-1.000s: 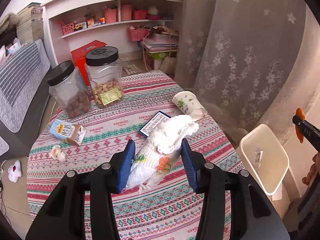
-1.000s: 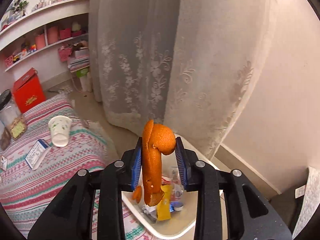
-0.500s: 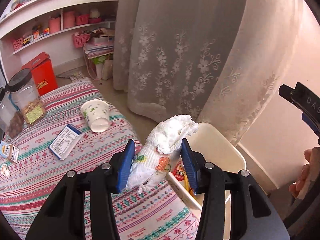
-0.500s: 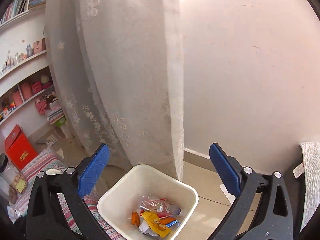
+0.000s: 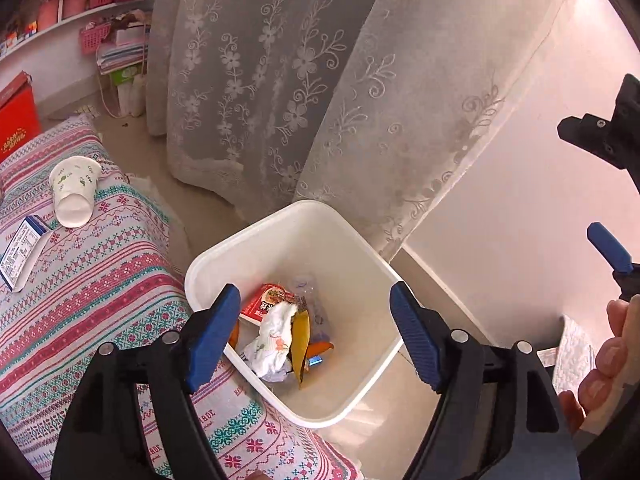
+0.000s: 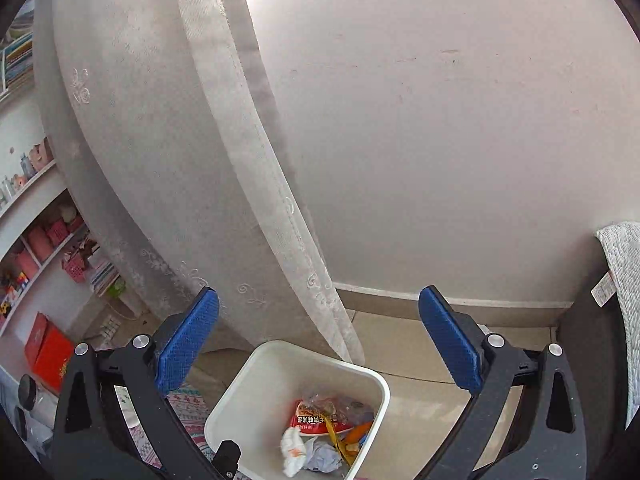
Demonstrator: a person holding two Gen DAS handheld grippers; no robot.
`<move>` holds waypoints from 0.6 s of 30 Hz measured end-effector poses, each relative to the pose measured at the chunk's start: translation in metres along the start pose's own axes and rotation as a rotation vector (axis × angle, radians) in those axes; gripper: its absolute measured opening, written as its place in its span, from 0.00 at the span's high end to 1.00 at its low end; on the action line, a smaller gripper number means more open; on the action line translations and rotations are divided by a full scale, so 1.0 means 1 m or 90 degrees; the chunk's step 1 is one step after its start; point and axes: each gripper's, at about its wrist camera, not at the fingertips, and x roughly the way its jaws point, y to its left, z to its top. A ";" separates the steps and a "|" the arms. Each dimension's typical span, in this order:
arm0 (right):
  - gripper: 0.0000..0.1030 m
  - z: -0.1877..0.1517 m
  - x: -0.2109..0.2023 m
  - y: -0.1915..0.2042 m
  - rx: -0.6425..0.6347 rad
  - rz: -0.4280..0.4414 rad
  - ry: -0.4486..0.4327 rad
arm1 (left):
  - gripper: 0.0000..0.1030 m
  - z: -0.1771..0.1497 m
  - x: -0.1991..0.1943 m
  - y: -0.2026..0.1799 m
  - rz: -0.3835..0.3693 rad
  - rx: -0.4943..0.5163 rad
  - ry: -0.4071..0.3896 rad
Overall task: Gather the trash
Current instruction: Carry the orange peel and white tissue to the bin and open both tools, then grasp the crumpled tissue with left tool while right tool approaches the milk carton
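A white square trash bin (image 5: 280,228) stands on the floor beside the table, also in the right wrist view (image 6: 256,384). It holds a crumpled white tissue wad (image 5: 272,336), a red snack wrapper (image 5: 264,300), orange peel (image 5: 320,347) and other scraps. My left gripper (image 5: 314,336) is open and empty right above the bin. My right gripper (image 6: 318,346) is open and empty, higher up over the bin; it shows at the right edge of the left wrist view (image 5: 612,244). A fallen paper cup (image 5: 74,192) and a small blue-and-white box (image 5: 20,252) lie on the table.
The table has a pink and teal patterned cloth (image 5: 100,300). A lace curtain (image 5: 300,80) hangs just behind the bin, with a bare wall (image 6: 440,140) to its right. Shelves with pink baskets (image 5: 96,36) and a red box (image 5: 16,120) stand at the far left.
My left gripper swung from the table to over the bin, opened, and the tissue wad dropped in. My right gripper let the orange peel fall into the bin earlier and has stayed open, rising slightly.
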 end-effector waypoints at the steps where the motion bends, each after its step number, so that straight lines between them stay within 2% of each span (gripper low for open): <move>1: 0.07 -0.001 -0.001 0.002 -0.003 0.000 -0.001 | 0.24 -0.002 -0.003 0.001 0.007 0.003 -0.002; 4: 0.07 -0.004 -0.002 0.010 -0.011 0.007 -0.001 | 0.19 -0.003 -0.015 0.012 0.039 0.001 -0.016; 8: 0.07 -0.016 -0.003 0.030 -0.043 0.022 0.012 | 0.16 -0.001 -0.038 0.034 0.118 -0.008 -0.043; 18: 0.07 -0.069 -0.014 0.106 -0.181 0.091 0.051 | 0.15 -0.004 -0.088 0.130 0.250 -0.083 -0.080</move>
